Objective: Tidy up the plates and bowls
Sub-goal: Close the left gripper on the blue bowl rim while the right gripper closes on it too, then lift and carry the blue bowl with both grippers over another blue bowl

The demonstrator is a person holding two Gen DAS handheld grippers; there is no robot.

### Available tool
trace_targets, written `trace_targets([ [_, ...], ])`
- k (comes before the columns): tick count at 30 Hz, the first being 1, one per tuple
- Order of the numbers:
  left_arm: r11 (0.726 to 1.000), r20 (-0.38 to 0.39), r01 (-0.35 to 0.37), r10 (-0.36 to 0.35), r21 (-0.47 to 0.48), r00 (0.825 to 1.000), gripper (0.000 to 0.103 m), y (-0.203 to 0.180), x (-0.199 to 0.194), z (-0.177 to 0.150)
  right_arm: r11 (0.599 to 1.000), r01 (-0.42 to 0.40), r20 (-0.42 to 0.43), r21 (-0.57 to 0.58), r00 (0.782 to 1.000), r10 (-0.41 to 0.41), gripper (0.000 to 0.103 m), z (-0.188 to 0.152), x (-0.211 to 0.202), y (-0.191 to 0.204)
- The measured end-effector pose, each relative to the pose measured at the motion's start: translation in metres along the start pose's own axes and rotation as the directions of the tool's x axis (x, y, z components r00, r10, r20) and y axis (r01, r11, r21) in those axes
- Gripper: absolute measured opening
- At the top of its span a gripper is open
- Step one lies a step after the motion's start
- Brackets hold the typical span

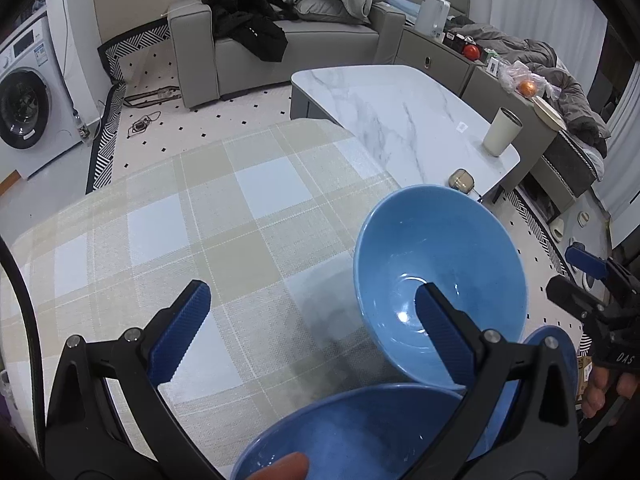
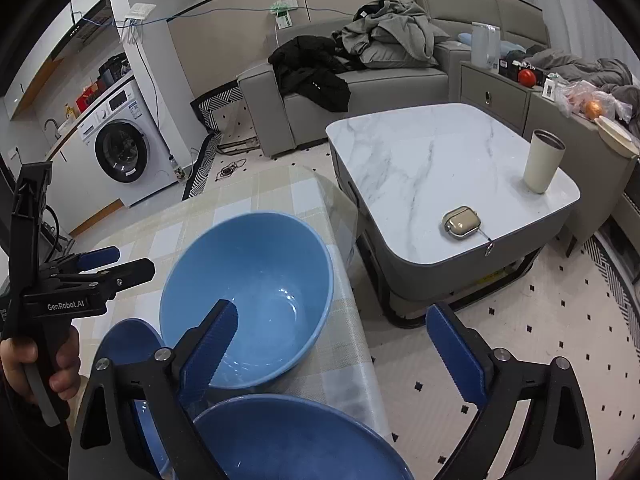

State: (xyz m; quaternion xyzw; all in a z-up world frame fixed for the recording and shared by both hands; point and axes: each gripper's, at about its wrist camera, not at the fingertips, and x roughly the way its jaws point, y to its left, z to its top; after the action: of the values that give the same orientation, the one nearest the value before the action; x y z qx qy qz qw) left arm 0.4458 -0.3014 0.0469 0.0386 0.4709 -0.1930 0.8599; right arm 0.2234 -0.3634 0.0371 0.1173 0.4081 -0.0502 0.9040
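Bowls of glossy blue ceramic crowd the near edge of the checked, woven-textured tablecloth: a near bowl lowest in view, a deep round far bowl behind it, both holding nothing, and a flat blue plate tucked beside them. The left gripper hangs above with ribbed blue pads spread wide, gripping nothing; the right gripper is likewise spread and bare. Beyond stands a marble-topped coffee table carrying a cream tumbler and a small earbud case, then a grey sofa heaped with clothes.
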Motion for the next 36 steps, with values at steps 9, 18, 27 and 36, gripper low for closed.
trace_targets([
  [9,1.0,-0.047,0.018,-0.018,-0.002,0.999,0.09,0.0,0.027,0.0,1.0,-0.015,-0.062,-0.01,0.998,0.014,0.079,-0.003,0.026,0.002],
  [18,0.998,-0.07,0.056,-0.054,0.023,0.996,0.062,-0.006,0.042,-0.004,1.0,-0.029,-0.12,0.002,0.992,0.029,0.053,-0.007,0.047,-0.001],
  [27,0.996,-0.079,0.08,-0.077,0.03,0.994,0.028,-0.011,0.047,-0.007,0.999,-0.031,-0.126,-0.008,0.992,0.03,0.033,-0.009,0.052,0.001],
  [36,0.993,-0.079,0.099,-0.094,0.058,0.992,0.013,-0.019,0.047,-0.008,0.998,-0.049,-0.117,-0.025,0.992,0.046,0.02,-0.01,0.055,0.005],
])
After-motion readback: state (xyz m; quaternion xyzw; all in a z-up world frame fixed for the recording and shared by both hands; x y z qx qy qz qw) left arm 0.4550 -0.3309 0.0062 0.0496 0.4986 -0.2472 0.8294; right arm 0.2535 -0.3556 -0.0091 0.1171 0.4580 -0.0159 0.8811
